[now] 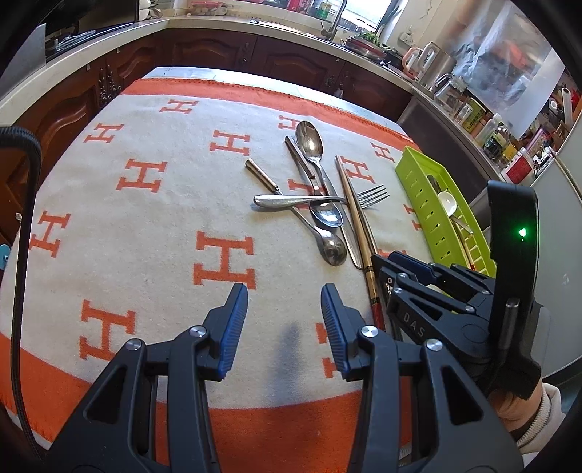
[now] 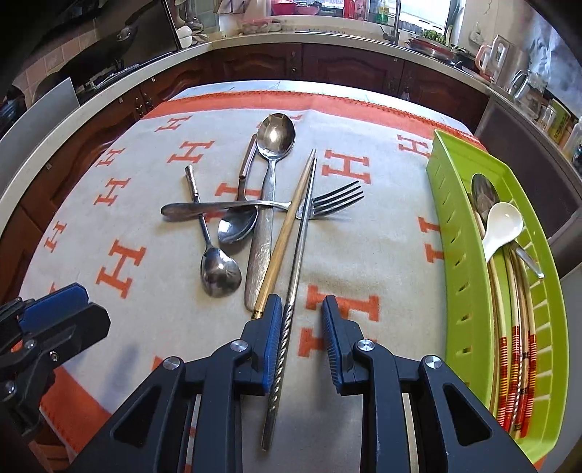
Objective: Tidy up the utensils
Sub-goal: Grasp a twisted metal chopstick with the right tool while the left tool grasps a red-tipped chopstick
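Right gripper (image 2: 302, 316) is spread wide, jaws well apart, nothing clamped; a twisted steel chopstick (image 2: 287, 309) runs up between them, lying right against the inside of the left blue pad (image 2: 273, 342), while the right pad sits clear of it. A gold chopstick (image 2: 282, 240) lies just beside the steel one, its end tucked under the tip of that same left finger. The left gripper (image 1: 284, 302) is open about as wide too, holding nothing, with only cloth showing between its pads. The rest of the pile is ahead of both claws: a big spoon (image 2: 272, 152), 2 smaller spoons (image 2: 220, 271) and (image 2: 236, 223), plus a fork (image 2: 336, 198) lying crossways over the handles and chopsticks. Off to the right is the green slotted tray (image 2: 454, 254), already holding a white ceramic spoon (image 2: 500, 225), a metal spoon and a few pale chopsticks with red-banded ends (image 2: 516, 371). From the left camera, the right gripper sits between the pile and the tray. Everything rests on a cream and orange blanket (image 1: 145, 233) with orange H shapes, and behind it there's a kitchen counter (image 1: 225, 23) with dark wood cabinets (image 2: 345, 69), a faucet, kettles and jars.
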Demonstrator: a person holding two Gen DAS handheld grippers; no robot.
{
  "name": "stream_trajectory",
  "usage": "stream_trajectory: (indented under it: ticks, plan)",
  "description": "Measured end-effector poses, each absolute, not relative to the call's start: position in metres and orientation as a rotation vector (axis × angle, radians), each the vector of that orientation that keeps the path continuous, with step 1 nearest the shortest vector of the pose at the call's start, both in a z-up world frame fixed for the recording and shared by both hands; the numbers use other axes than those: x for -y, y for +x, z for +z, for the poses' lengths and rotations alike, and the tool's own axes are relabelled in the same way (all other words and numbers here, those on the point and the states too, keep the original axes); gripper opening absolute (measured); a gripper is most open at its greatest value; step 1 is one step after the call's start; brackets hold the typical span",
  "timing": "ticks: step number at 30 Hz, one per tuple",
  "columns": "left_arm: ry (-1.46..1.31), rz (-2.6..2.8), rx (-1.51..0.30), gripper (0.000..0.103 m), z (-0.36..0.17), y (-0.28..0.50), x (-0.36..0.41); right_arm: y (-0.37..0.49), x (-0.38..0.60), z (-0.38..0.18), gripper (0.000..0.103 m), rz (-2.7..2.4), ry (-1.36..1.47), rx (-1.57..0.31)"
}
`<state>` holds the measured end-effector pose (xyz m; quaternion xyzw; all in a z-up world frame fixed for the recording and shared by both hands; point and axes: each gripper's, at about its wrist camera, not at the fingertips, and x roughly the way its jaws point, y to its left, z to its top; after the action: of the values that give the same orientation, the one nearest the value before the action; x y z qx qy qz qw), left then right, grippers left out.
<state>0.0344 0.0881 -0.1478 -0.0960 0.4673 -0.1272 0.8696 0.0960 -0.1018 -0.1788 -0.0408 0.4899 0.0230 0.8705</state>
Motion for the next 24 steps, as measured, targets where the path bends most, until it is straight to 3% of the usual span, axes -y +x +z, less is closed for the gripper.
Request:
stream_trajectory:
  ticks: [3, 13, 24]
  plan:
    - [-0.192, -0.27, -0.981, 0.038, -0.148, 0.036, -0.084, 0.095, 0.105, -0.179, 0.006, 0.034, -0.086, -1.011]
    - [-0.151, -0.302, -0.984, 0.038, -0.144, 0.041, -0.06, 0.08, 0.131, -0.171, 0.005, 0.064, 0.078, -0.974]
    - [-0.092, -0.334, -1.012, 0.039, -0.149, 0.053, -0.008, 0.041, 0.164, -0.107, 0.005, 0.082, 0.162, -0.736]
